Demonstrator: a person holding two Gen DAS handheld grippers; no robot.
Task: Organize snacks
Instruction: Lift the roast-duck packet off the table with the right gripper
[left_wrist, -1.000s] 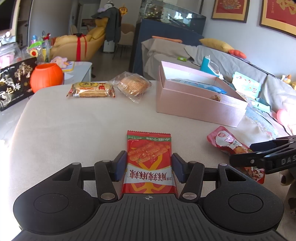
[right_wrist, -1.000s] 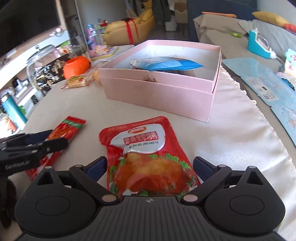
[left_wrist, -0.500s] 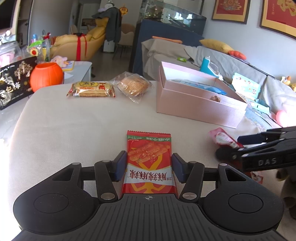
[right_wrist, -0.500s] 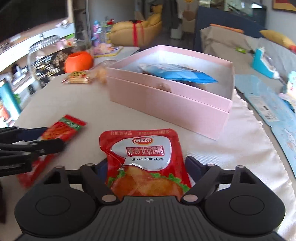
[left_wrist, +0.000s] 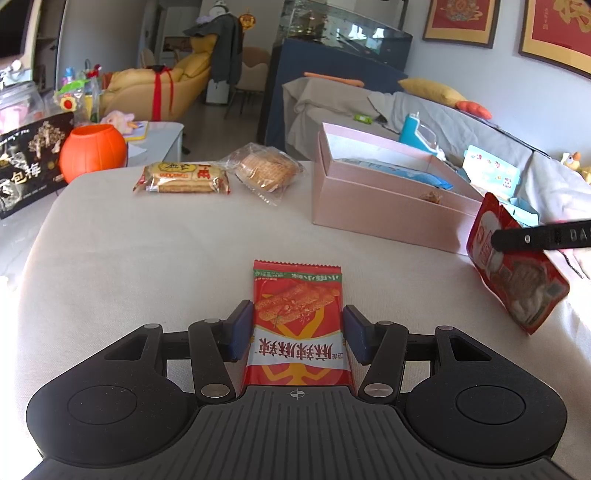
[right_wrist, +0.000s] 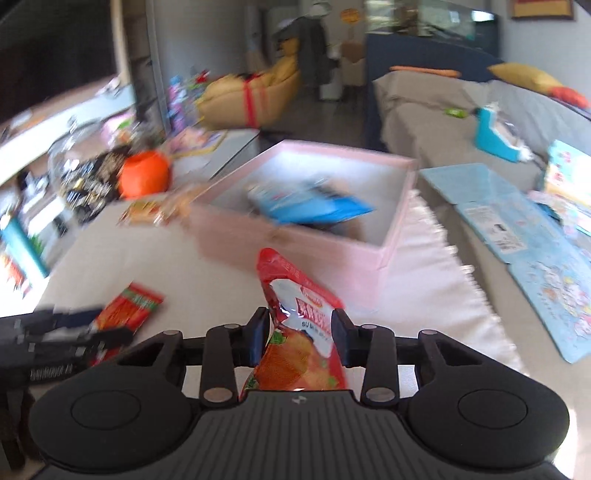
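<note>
Left wrist view: the left gripper (left_wrist: 297, 334) sits low at the bottom centre of the frame, its blue-padded fingers (left_wrist: 241, 330) flanking a red snack packet (left_wrist: 297, 325) that lies flat on the cream tablecloth (left_wrist: 147, 258). The pads touch or nearly touch the packet's edges; whether they truly pinch it cannot be told. At the right edge of the frame, a black finger of the right gripper (left_wrist: 543, 236) holds a red pouch (left_wrist: 513, 269) lifted clear of the cloth and tilted, just in front of the near corner of an open pink box (left_wrist: 384, 210). A blue packet (left_wrist: 413, 173) lies inside the box. In the upper left of the frame lie a biscuit pack (left_wrist: 183, 179) and a clear bag of crackers (left_wrist: 267, 171), side by side, with an orange pumpkin-shaped pot (left_wrist: 92, 151) further left.

Right wrist view, blurred by motion: the right gripper (right_wrist: 299, 334) has its fingers drawn in narrow on the red pouch (right_wrist: 303, 332), which stands crumpled and upright between them at the centre bottom of the frame. The pink box (right_wrist: 332, 254) fills the middle of the frame behind it, with the blue packet (right_wrist: 314, 203) inside. At lower left, the red snack packet (right_wrist: 127, 308) rests on the tablecloth (right_wrist: 424, 295) at the tips of the left gripper (right_wrist: 85, 328).
</note>
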